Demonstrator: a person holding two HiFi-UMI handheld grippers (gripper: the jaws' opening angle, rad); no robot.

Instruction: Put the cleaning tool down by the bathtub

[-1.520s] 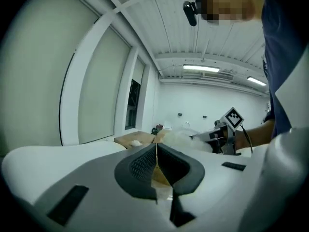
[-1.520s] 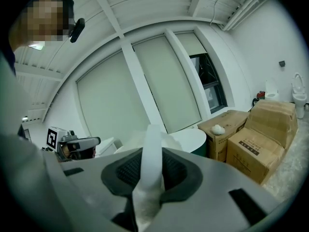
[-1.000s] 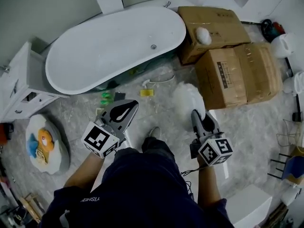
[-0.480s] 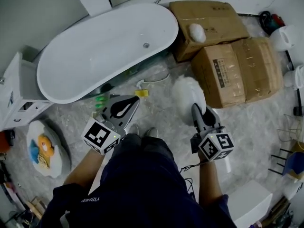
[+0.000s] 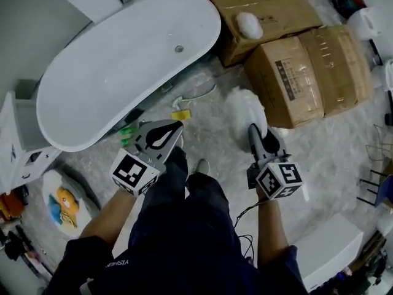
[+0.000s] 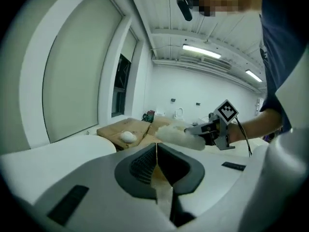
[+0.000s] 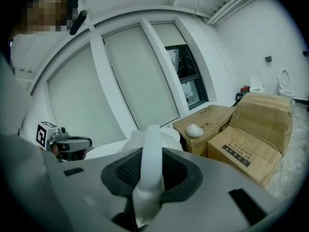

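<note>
The cleaning tool is a fluffy white duster [image 5: 244, 110] with a white handle [image 7: 152, 153]. My right gripper [image 5: 253, 131] is shut on that handle and holds the duster out over the floor, its head pointing toward the cardboard boxes. The white bathtub [image 5: 123, 60] lies at the upper left, beyond my left gripper [image 5: 175, 126]. The left gripper's jaws meet with nothing between them [image 6: 157, 163]. From the left gripper view, the duster [image 6: 176, 135] and the right gripper [image 6: 212, 127] show side-on.
Two cardboard boxes [image 5: 307, 72] [image 5: 258, 11] stand right of the tub, a white ball [image 5: 249, 24] on the far one. A yellow item [image 5: 180, 115] and green items [image 5: 128, 131] lie by the tub. A white cabinet [image 5: 15, 140] and a duck mat [image 5: 61, 201] are at left.
The tub and boxes have slid down and left in the head view as the person stepped closer. Both grippers keep their pose, and the duster stays in the right one.
</note>
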